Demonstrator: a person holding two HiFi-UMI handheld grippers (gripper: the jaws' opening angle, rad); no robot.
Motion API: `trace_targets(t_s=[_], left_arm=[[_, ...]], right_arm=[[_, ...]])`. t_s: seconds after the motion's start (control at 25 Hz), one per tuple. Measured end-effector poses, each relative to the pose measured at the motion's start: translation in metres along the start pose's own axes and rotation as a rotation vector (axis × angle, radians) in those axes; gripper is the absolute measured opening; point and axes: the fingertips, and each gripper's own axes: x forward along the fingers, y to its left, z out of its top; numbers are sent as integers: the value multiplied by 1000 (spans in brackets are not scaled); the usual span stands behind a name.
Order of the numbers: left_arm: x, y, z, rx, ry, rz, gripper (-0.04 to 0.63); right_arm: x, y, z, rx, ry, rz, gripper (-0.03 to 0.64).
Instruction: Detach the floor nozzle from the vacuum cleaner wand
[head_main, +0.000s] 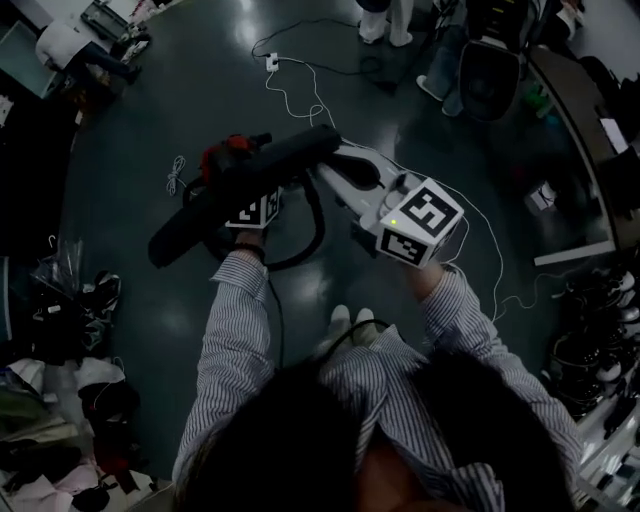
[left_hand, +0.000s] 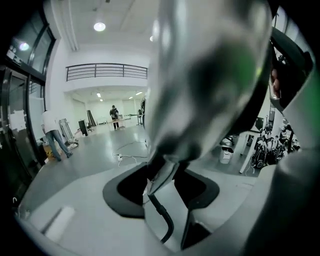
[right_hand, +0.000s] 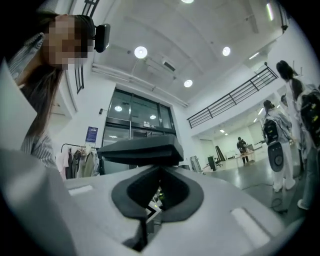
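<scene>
Down past striped sleeves (head_main: 238, 330), carries the floor nozzle (head_main: 240, 192) raised, slanting low-left to high-right over the left gripper (head_main: 256, 210), right gripper (head_main: 345, 170) at its upper end. Left gripper view: clasps wide round its blurred silver body; right gripper view: closed tight, empty, its black end just ahead.

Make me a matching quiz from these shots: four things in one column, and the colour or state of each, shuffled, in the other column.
Things:
1. nozzle
2. floor cable
3. sleeve
4. right gripper

Colour or state:
A. striped
B. jaws shut
C. black
D. white

Pairs: 1-C; 2-D; 3-A; 4-B
</scene>
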Motion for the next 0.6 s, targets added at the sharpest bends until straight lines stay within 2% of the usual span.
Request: trace_targets(t_s=[0.24,0.48,0.6], left_arm=[[-39,-3,34,7,-109,-10,179],[-66,-31,65,49,-228,-92,179],[-78,-51,76,99,-269,-136,179]], right_arm=[[-9,22,18,-112,-74,10,3],[-5,17,23,-134,-65,-3,27],[-3,19,36,-141,-97,-7,106]])
